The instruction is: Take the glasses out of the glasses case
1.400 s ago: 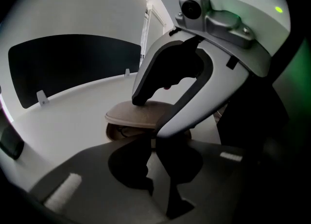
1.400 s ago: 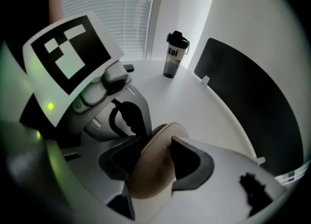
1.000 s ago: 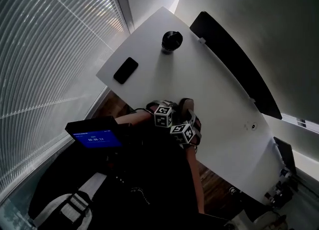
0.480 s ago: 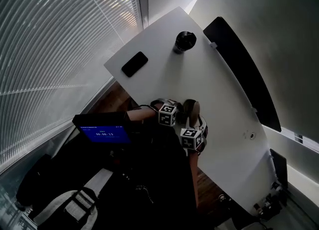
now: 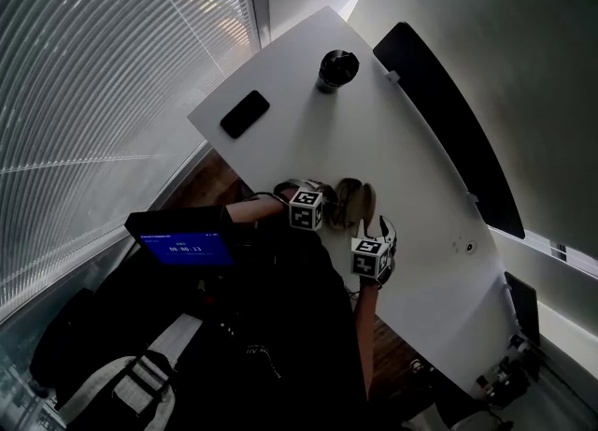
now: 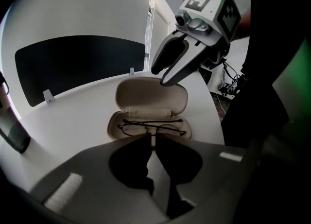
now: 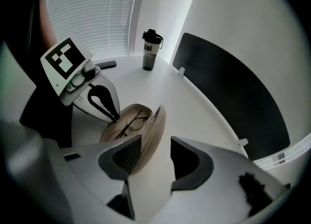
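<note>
A beige glasses case [image 6: 151, 99] lies open on the white table [image 5: 308, 130], lid raised. Thin dark-framed glasses [image 6: 151, 128] lie folded in its base [image 7: 127, 125]. My left gripper [image 6: 151, 138] has its jaws together, tips at the case's front rim just before the bridge of the glasses; I see no wire pinched between them. From the right gripper view the left gripper [image 7: 116, 119] touches the rim of the base. My right gripper [image 7: 155, 152] is open, beside the lid's outer edge [image 7: 154, 135], holding nothing. In the head view the case [image 5: 351, 201] sits between both grippers.
A dark bottle [image 5: 336, 69] stands at the table's far end, with a black phone [image 5: 245, 113] near the left edge. A long black panel [image 5: 448, 121] runs along the table's right side. A device with a blue screen [image 5: 177, 247] hangs at my chest. Window blinds are on the left.
The right gripper has drawn back from the case toward the lower right. The left gripper has stayed at the case's front.
</note>
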`<state>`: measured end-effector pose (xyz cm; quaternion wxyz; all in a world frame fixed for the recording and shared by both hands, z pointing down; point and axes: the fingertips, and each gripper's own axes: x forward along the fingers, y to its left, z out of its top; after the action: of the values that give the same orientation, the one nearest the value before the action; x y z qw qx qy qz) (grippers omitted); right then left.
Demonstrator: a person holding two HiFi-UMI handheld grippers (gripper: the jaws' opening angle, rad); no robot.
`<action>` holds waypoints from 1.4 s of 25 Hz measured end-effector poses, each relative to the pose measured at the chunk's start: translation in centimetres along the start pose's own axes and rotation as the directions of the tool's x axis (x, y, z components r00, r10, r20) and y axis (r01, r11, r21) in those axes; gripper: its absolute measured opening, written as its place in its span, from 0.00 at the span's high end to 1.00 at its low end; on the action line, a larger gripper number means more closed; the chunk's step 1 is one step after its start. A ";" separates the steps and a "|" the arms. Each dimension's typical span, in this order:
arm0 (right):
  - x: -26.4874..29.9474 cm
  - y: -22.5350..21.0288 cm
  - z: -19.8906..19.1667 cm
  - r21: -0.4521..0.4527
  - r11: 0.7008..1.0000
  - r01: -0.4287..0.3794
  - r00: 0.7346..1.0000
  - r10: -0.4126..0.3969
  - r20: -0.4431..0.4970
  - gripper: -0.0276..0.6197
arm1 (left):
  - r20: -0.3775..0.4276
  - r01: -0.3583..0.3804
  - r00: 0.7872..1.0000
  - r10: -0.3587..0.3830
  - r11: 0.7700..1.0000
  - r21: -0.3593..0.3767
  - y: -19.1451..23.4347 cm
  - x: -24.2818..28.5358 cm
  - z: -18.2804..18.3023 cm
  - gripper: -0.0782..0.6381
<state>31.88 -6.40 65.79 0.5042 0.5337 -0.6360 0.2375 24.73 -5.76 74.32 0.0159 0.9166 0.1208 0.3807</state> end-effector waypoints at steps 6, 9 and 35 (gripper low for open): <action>2.0 -1.9 -3.5 0.077 0.997 -0.003 1.000 0.005 -0.021 0.66 | -0.003 -0.001 1.000 0.001 1.000 0.008 0.3 -0.2 -0.4 0.84; 2.9 -2.3 -4.7 0.129 0.991 -0.017 1.000 0.017 -0.006 0.66 | -0.011 0.007 1.000 -0.007 1.000 0.012 0.2 -0.2 -0.6 0.84; 1.5 3.2 5.2 0.089 0.942 -0.324 0.932 0.301 0.204 0.68 | 0.038 0.067 0.997 -0.066 0.998 -0.010 -0.6 -0.3 0.5 0.83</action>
<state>27.01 -10.41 65.92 0.3646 0.4749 -0.7420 0.3017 24.73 -5.22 73.72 0.0360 0.9190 0.1487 0.3634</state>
